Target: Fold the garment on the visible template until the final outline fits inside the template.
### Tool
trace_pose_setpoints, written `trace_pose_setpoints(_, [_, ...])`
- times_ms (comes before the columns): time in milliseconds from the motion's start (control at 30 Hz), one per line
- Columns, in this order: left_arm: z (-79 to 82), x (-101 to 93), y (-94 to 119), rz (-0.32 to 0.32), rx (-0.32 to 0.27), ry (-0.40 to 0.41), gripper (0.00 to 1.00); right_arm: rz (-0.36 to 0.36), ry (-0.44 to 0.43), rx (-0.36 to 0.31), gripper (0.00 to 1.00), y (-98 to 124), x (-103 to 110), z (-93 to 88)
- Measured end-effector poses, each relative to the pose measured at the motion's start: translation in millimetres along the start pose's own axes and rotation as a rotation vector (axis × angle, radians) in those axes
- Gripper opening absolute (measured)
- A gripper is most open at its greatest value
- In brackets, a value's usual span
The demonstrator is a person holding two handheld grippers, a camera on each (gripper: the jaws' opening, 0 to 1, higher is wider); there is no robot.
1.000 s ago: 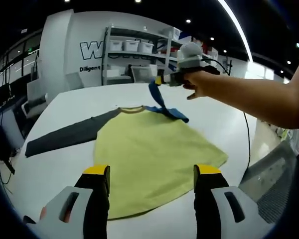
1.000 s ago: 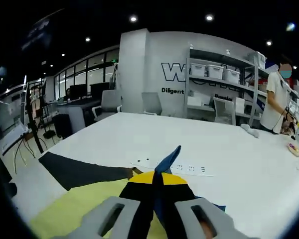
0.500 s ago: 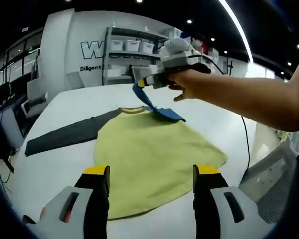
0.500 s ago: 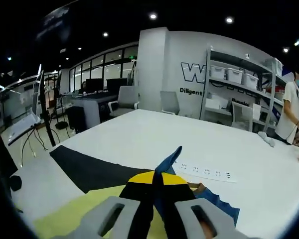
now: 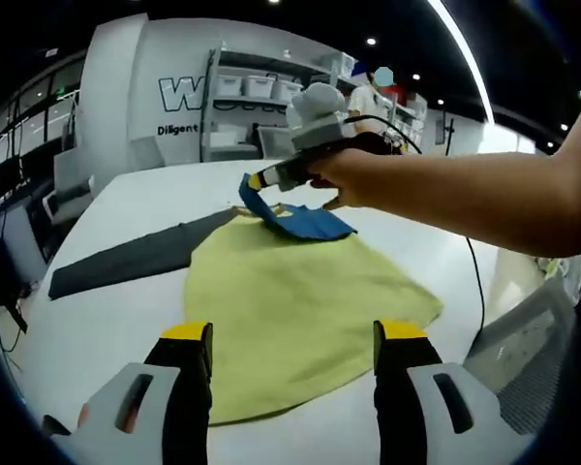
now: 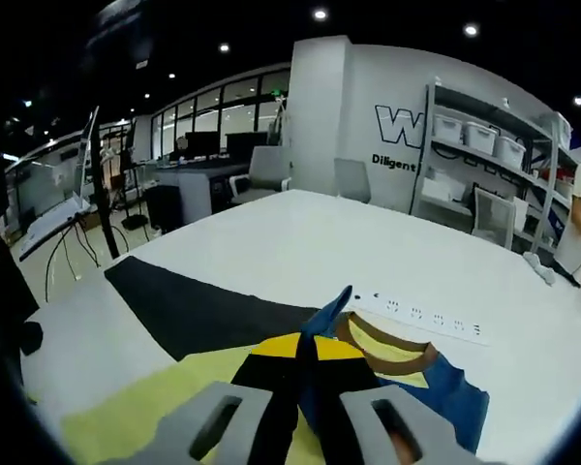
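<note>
A shirt with a yellow-green body [image 5: 300, 310] lies flat on the white table [image 5: 107, 329]. Its dark grey sleeve [image 5: 126, 262] stretches out to the left. My right gripper [image 5: 257, 182], held in a person's hand, is shut on the blue sleeve [image 5: 305, 223] and holds it lifted over the collar area. In the right gripper view the jaws [image 6: 300, 344] are shut with the blue sleeve's edge [image 6: 327, 308] sticking up between them, above the brown collar [image 6: 392, 349] and the grey sleeve [image 6: 203, 310]. My left gripper [image 5: 292, 334] stands open near the shirt's hem, holding nothing.
A white power strip [image 6: 421, 317] lies on the table beyond the collar. A cable [image 5: 479, 271] runs off the table's right edge near a mesh chair [image 5: 528, 349]. Shelves with bins [image 5: 257, 92] and office chairs stand behind the table.
My right gripper has carried the blue sleeve leftward and lower, laying more of it across the shirt near the collar. My left gripper has stayed still and open.
</note>
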State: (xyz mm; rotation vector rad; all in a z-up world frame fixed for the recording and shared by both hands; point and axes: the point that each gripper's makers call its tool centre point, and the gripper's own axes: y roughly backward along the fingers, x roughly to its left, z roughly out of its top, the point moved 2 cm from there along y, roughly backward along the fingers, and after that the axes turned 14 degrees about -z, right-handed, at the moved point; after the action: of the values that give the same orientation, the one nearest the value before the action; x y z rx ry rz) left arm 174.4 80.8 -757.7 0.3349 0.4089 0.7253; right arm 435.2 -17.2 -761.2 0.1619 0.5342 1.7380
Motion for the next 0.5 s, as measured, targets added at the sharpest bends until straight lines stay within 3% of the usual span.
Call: trace_pose_setpoints(500, [-3.1, 3.7, 0.0, 0.01, 0.008, 0.021, 0.63, 0.073, 0.007, 0.08, 0.0, -20.3, 37.3, -29.9])
